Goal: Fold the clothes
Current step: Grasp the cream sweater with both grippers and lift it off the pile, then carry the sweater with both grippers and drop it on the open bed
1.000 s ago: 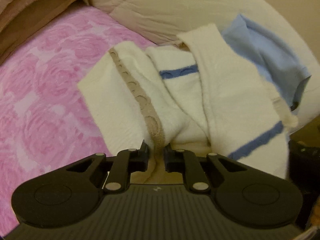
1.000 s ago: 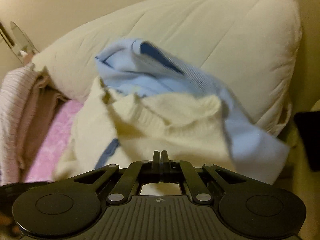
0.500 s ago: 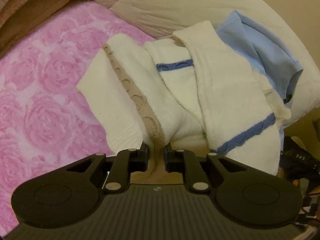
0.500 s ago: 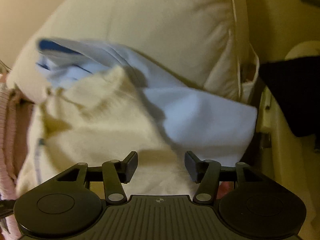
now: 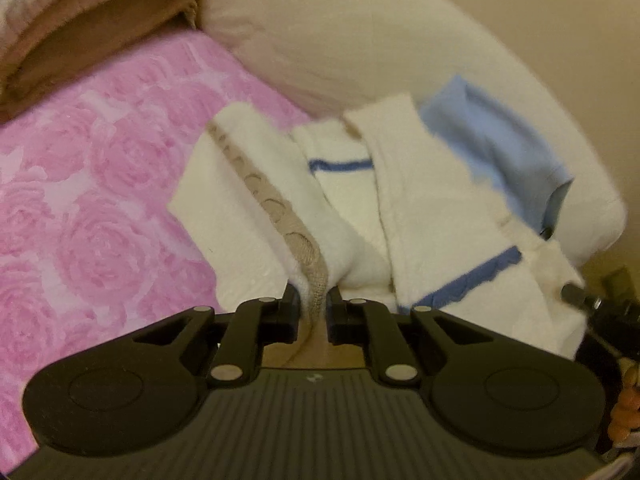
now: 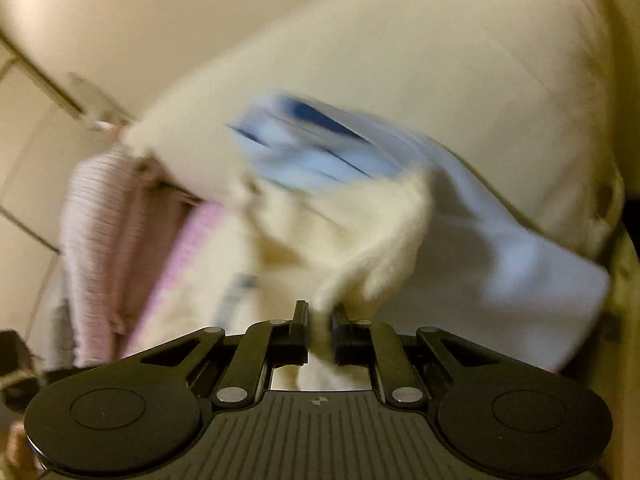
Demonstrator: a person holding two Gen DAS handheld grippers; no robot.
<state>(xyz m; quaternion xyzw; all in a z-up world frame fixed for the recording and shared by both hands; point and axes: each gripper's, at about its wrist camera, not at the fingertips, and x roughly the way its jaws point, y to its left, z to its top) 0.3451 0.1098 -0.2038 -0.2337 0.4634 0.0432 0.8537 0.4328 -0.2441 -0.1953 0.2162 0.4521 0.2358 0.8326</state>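
Pink bedspread (image 5: 100, 184); both claws (image 5: 313, 304) (image 6: 320, 320) pinch the blurred cream garment (image 5: 424, 216).

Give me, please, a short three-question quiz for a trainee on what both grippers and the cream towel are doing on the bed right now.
1. True or false: the left gripper pinches the cream towel at its beige trim.
2. What does the right gripper hold?
3. The light blue garment lies: A) on the pink bedspread, B) against the cream pillow.

Key: 1 true; 2 cream towel fabric; 3 B.
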